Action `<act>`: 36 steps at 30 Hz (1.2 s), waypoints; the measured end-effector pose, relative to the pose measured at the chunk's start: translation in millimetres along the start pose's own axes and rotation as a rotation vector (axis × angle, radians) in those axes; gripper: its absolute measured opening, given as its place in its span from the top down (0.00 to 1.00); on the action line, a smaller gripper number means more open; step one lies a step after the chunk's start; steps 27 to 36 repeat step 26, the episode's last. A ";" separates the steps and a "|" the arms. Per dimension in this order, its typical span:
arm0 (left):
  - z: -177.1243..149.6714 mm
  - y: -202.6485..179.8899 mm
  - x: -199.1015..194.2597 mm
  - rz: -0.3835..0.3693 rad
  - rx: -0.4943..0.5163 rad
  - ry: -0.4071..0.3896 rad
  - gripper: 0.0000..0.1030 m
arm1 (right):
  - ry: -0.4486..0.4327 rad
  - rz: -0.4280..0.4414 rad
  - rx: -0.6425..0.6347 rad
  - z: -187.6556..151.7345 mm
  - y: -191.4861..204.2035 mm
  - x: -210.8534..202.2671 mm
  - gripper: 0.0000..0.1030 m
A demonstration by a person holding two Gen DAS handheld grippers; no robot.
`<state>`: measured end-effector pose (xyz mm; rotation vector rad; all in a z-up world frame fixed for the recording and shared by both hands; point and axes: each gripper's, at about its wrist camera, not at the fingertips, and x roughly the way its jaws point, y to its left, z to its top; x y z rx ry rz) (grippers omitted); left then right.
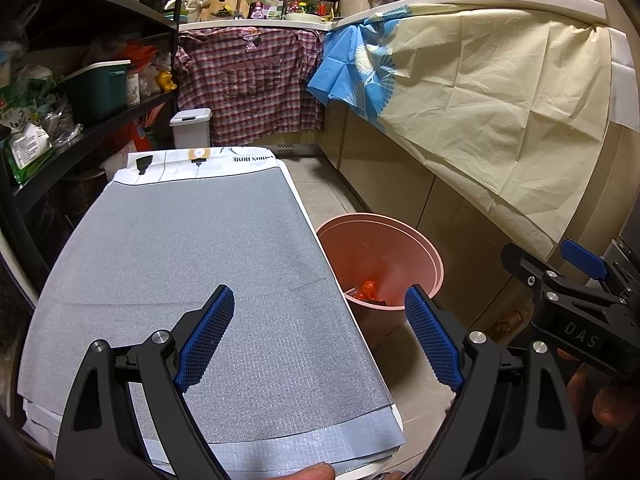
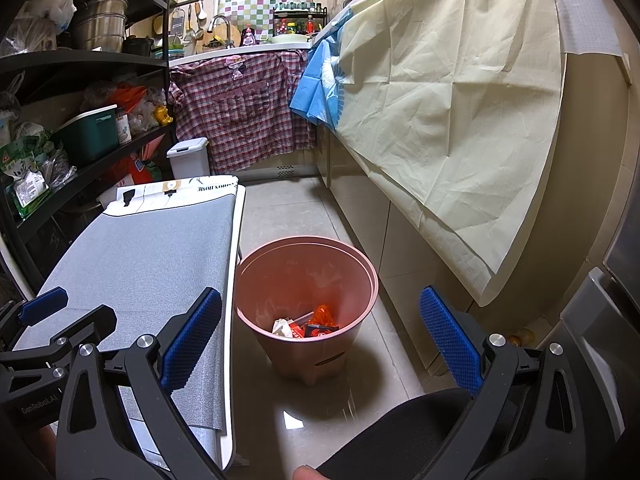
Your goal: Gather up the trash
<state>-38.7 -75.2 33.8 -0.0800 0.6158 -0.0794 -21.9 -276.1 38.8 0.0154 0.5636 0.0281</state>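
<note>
A pink waste bin [image 2: 356, 280] stands on the tiled floor just right of a low table covered by a grey mat [image 1: 192, 264]. Inside the pink waste bin [image 1: 424, 256] lie trash pieces [image 2: 310, 324]: orange wrappers and white crumpled paper; an orange wrapper [image 1: 368, 290] shows in the left wrist view too. My left gripper [image 1: 320, 334] hovers open over the mat's near right part, with nothing between its blue pads. My right gripper [image 2: 320, 340] is open above the floor, near the bin's front, holding nothing. The right gripper [image 1: 576, 280] also shows at the right edge of the left wrist view.
Black shelves [image 2: 80, 60] packed with bags and boxes line the left. A small white lidded bin [image 2: 188, 158] stands at the table's far end. Cabinets draped in cream cloth [image 2: 440, 120] run along the right. A checked shirt [image 2: 240, 112] hangs at the back. A black chair edge [image 2: 392, 432] lies below.
</note>
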 end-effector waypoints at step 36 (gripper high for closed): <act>-0.1 2.7 0.3 0.001 -0.006 0.000 0.18 | 0.000 0.000 0.001 -0.2 -0.6 0.0 0.05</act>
